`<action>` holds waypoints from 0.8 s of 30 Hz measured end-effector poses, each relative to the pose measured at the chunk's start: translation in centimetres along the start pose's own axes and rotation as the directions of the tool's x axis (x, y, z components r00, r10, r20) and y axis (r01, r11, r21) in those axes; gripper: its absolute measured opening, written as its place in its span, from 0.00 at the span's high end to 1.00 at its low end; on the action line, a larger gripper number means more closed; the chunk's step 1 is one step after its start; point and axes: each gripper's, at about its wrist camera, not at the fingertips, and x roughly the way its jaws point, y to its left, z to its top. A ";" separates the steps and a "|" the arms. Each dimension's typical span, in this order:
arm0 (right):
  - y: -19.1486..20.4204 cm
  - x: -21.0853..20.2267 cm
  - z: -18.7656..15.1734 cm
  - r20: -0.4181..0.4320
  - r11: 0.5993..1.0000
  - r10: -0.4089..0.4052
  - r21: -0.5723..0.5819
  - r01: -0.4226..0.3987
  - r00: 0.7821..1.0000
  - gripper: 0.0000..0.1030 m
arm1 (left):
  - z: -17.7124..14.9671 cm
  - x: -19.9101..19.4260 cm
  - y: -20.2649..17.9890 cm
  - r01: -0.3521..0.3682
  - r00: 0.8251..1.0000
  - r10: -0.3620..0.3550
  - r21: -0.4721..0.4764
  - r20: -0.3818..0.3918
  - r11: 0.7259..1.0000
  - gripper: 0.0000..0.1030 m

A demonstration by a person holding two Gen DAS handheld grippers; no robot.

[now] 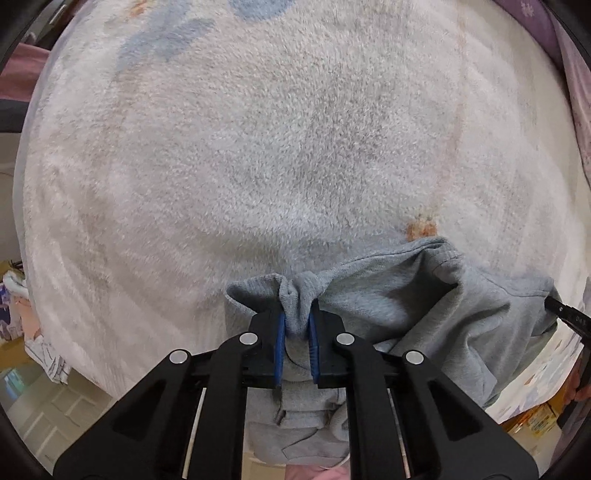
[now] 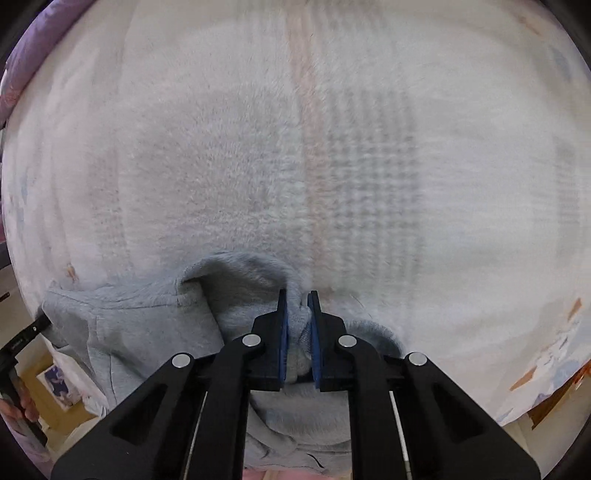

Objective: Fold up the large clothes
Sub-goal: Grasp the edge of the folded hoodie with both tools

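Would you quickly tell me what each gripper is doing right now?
Left gripper: closed on a bunched edge of the grey garment.
Right gripper: closed on another edge of the same garment.

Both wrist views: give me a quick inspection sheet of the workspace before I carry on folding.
Surface: fluffy white blanket with faint pastel prints; blurred in the right wrist view.
Job's things: grey garment, bunched at the blanket's near edge, part hanging over it.
Clutter: nothing seen on the blanket.
Grippers: left gripper shut on a pinch of the grey garment; right gripper shut on another bunch of it. Each shows at the other view's edge.
Cables: nothing seen.
Surroundings: purple bedding at the far corner; pale floor below the edge, with small items too blurred to name.
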 end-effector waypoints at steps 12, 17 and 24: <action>0.1 -7.1 -8.4 0.214 0.999 -0.038 0.007 0.037 0.976 0.91 | -5.1 -6.3 -0.9 -0.046 0.986 0.032 0.083 0.163 0.995 0.90; 0.8 -10.8 -10.6 0.311 0.999 -0.033 0.005 0.033 0.950 0.91 | -8.9 -8.2 -0.1 -0.055 0.974 0.030 0.106 0.224 0.993 0.90; 1.2 -13.7 -18.9 0.388 0.999 -0.012 -0.026 0.024 0.922 0.91 | -16.2 -10.6 1.4 -0.053 0.960 0.013 0.136 0.281 0.989 0.90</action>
